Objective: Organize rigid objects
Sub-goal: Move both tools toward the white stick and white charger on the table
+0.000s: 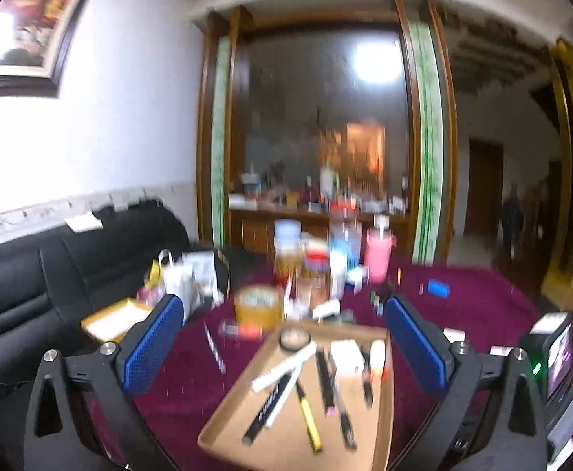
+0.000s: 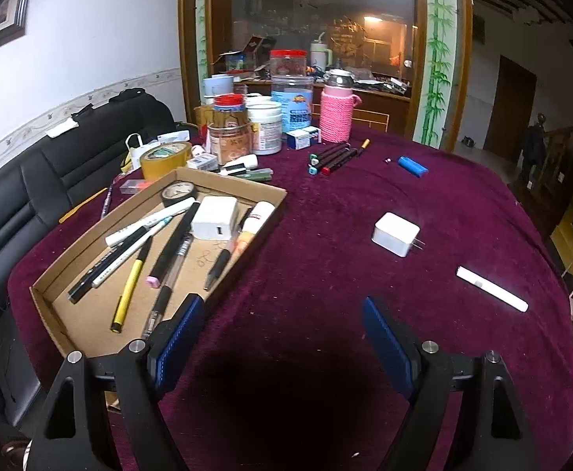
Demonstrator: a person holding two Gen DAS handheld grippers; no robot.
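A shallow cardboard tray (image 2: 62, 306) lies on the purple tablecloth and holds several pens, a white charger (image 2: 213, 223), a tape roll (image 2: 179, 192) and a white tube. The blurred left wrist view shows the same tray (image 1: 223, 424). My left gripper (image 1: 282, 310) is open and empty above the tray's far end. My right gripper (image 2: 282, 312) is open and empty over bare cloth, right of the tray. On the cloth lie a second white charger (image 2: 395, 233), a white stick (image 2: 491, 288), a blue lighter (image 2: 412, 165) and a bunch of markers (image 2: 331, 157).
Jars, a pink knitted bottle (image 2: 337, 112), a yellow tape roll (image 2: 164, 159) and small boxes crowd the table's far side. A black sofa (image 2: 19, 204) runs along the left. A wooden cabinet stands behind. A phone on a stand (image 1: 559, 357) is at the right.
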